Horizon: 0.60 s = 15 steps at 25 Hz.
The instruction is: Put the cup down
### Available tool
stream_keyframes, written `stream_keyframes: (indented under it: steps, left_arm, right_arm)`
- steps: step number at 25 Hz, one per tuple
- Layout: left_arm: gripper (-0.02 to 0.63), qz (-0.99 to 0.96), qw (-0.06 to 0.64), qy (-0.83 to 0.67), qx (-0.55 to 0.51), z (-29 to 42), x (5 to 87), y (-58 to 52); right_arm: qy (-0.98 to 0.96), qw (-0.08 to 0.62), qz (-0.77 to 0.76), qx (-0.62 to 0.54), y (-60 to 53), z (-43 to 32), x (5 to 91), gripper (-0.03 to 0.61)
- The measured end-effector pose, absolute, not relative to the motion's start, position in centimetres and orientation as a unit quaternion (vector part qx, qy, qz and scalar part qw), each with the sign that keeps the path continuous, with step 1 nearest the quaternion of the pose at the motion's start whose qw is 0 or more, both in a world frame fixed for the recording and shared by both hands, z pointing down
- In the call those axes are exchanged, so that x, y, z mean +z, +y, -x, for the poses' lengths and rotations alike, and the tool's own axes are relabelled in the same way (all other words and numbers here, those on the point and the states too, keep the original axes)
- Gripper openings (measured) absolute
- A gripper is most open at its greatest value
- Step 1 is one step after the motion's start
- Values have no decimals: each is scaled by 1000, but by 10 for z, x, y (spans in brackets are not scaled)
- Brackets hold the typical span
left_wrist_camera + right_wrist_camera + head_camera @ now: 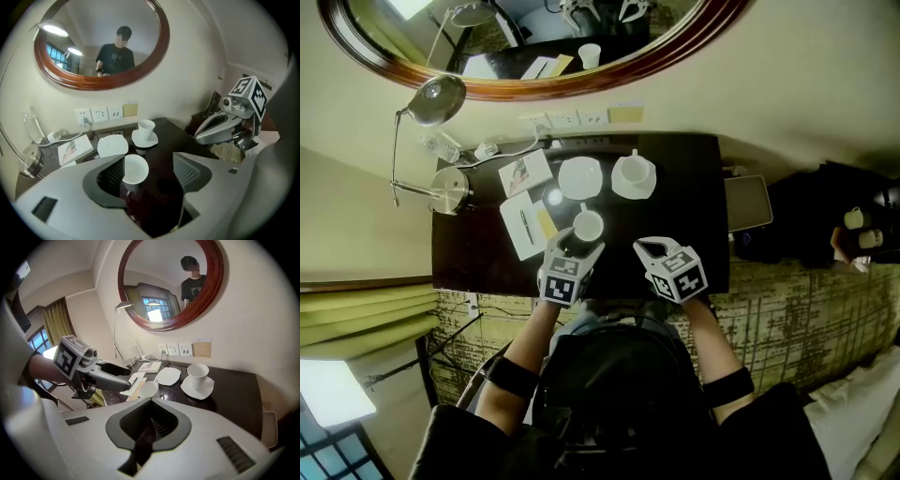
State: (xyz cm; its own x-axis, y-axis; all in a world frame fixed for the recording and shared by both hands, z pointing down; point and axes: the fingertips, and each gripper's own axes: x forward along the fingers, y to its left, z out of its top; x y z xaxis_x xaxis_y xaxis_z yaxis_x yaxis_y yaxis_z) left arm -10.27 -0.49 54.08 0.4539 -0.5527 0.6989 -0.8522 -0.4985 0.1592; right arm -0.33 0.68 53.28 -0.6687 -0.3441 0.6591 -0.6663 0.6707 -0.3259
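Note:
A small white cup stands upright on the dark table, near its front edge. My left gripper is open around it. In the left gripper view the cup sits close against the left pad, while the right pad stands well clear of it. To the right my right gripper is shut on nothing, its jaws closed together. The right gripper view shows the cup just beyond the left gripper's fingertips.
Behind the cup are an empty white saucer and a second cup on a saucer. A notepad with a pen, a booklet and a desk lamp fill the left side. Wall sockets and a round mirror are behind.

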Motion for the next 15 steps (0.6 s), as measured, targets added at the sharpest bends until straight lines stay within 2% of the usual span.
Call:
stream_keyframes:
  steps: [5,10,15]
  left_arm:
    - [472,-799,264,-406,355,103,567,-21]
    - [506,-787,270,-383,400,102,595,-34]
    - [505,-770,289,-370,432,106,625,-42]
  right_arm:
    - [-866,297,-287,282,13,2,548,0]
    - [-863,302,-279,292,21,2,556,0]
    - [-859,306,-275,306,29,4,564,1]
